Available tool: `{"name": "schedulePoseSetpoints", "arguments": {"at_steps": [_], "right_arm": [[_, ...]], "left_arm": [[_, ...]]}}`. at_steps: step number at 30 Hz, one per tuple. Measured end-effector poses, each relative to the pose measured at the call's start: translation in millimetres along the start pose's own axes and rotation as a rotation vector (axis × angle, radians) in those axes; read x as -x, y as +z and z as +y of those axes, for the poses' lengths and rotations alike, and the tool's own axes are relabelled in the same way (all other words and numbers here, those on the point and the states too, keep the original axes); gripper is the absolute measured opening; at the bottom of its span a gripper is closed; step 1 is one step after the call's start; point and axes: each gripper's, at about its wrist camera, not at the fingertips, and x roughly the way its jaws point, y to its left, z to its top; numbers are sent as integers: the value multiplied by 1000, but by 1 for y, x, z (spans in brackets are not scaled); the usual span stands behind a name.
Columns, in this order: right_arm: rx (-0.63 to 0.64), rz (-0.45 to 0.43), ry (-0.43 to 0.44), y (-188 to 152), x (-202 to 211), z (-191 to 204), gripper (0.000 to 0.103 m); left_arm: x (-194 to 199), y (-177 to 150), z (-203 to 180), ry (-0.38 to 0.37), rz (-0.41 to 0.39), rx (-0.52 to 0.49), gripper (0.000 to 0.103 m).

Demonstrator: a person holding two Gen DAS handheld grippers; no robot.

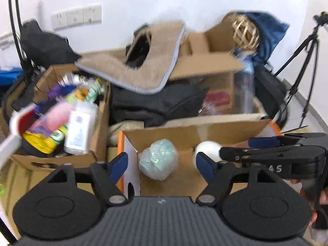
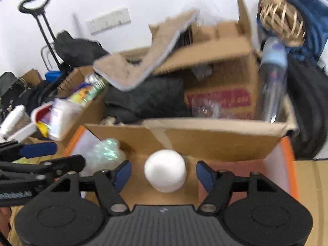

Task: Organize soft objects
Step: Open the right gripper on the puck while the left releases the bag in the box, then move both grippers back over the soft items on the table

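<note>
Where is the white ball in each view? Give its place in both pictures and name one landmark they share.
Left wrist view: the white ball lies right of centre in the box, partly hidden behind the right gripper.
Right wrist view: the white ball lies at centre, between the right gripper's open fingers.
Shared landmark: the plastic-wrapped bundle, left of the ball in both.

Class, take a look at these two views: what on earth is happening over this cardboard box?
A person holds two grippers over an open cardboard box. The left gripper frames a crinkly pale green plastic-wrapped bundle, the right gripper a white foam ball. Both jaws stand open with nothing gripped; the two soft things lie side by side on the box floor. Behind are more boxes crammed with clutter.
</note>
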Motion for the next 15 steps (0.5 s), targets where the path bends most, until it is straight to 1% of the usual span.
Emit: {"name": "schedulePoseSetpoints", "arguments": {"at_steps": [2, 4, 6, 7, 9, 11, 13, 15], "right_arm": [[10, -25, -7, 0, 37, 2, 70], [13, -57, -9, -2, 80, 7, 74], [25, -93, -3, -8, 122, 12, 83], [34, -110, 1, -12, 141, 16, 83], [47, -138, 15, -26, 182, 23, 83], [56, -168, 34, -45, 218, 29, 83], [69, -194, 53, -69, 253, 36, 84], [74, -223, 64, -100, 285, 44, 84]], "left_arm": [[38, -1, -3, -3, -31, -8, 84], [80, -5, -7, 0, -63, -19, 86], [123, -15, -10, 2, -101, -28, 89], [143, -20, -11, 4, -120, -27, 92], [184, -38, -13, 10, -162, -21, 97], [220, -62, -13, 1, -193, -14, 98], [251, -88, -13, -11, -211, -8, 99], [279, -120, -13, -13, -236, -11, 100]]}}
